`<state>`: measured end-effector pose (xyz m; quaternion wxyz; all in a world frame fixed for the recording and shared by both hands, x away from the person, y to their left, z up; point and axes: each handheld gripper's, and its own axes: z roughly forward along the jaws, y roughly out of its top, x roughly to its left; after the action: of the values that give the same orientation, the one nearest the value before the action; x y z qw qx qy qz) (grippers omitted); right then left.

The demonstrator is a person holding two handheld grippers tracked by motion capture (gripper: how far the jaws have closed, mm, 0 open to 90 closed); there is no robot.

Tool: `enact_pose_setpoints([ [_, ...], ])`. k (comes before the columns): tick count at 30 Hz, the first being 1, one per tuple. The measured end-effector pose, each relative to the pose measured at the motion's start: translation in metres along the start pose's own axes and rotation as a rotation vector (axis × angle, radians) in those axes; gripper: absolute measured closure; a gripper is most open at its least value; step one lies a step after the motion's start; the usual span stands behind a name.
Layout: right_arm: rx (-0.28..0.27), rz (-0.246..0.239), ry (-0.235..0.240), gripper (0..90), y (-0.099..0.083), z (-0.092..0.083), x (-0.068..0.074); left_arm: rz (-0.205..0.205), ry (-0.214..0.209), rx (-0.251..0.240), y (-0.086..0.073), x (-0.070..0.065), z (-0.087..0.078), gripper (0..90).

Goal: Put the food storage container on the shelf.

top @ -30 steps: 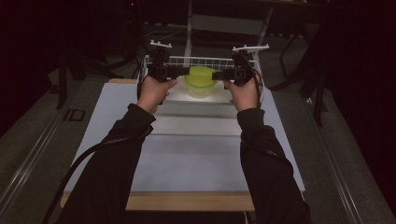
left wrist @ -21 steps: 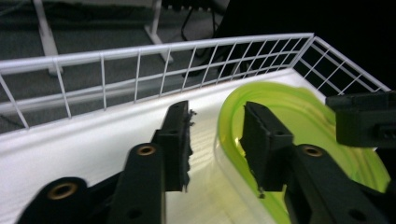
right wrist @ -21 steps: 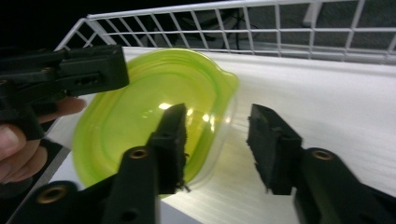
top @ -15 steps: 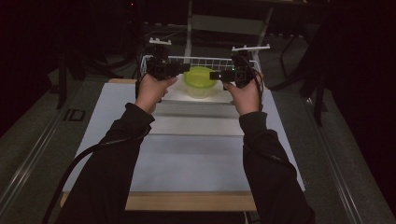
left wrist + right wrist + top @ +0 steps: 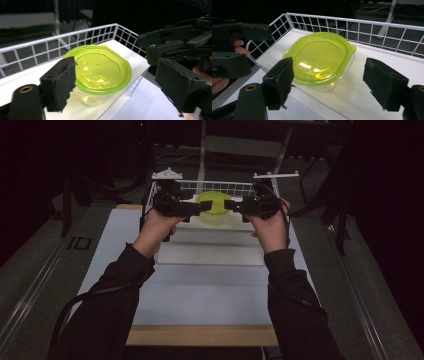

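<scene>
A clear tub with a lime-green lid [image 5: 214, 204] [image 5: 100, 67] [image 5: 322, 57] rests on the white floor of a wire basket [image 5: 210, 183]. My left gripper [image 5: 204, 208] [image 5: 120, 82] hovers at the tub's left side, and its jaws have just been opening. They stand wide apart with nothing pressed between the pads. My right gripper [image 5: 229, 205] [image 5: 333, 82] faces it from the tub's right side. Its jaws have also just been opening and touch nothing. The tub lies just ahead of both pairs of jaws. Each gripper view also catches the other gripper [image 5: 170, 42] [image 5: 234, 50].
The basket's white wire walls [image 5: 50, 47] [image 5: 362, 27] fence the tub at the back and sides. A pale shallow tray [image 5: 210, 254] lies in front of the basket on a white mat [image 5: 200, 295]. The table's wooden front edge [image 5: 200, 336] runs below, with dark surroundings beyond.
Both pairs of jaws have opened wide. Both hands have lifted a little and drawn slightly away from the tub's sides. The tub stays in the basket.
</scene>
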<state>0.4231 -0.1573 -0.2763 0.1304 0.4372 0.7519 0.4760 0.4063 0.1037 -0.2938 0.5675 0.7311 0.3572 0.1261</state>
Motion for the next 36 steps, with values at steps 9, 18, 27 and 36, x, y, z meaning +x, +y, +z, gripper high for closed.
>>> enact_pose_setpoints([
  [9,-0.01,-0.076,0.029,18.7,-0.021,-0.011,0.013,0.057,-0.018,-0.017,-0.027,-0.017,-0.01,5.2],
  [18,-0.01,-0.109,0.059,19.0,-0.054,-0.015,0.018,0.101,-0.053,-0.044,-0.06,-0.028,-0.023,5.2],
  [27,0.006,-0.152,0.111,18.5,-0.095,-0.012,0.024,0.125,-0.081,-0.014,-0.096,-0.03,-0.029,5.2],
  [36,0.009,-0.173,0.128,18.5,-0.139,-0.004,0.022,0.146,-0.128,0.044,-0.138,-0.041,-0.029,5.3],
])
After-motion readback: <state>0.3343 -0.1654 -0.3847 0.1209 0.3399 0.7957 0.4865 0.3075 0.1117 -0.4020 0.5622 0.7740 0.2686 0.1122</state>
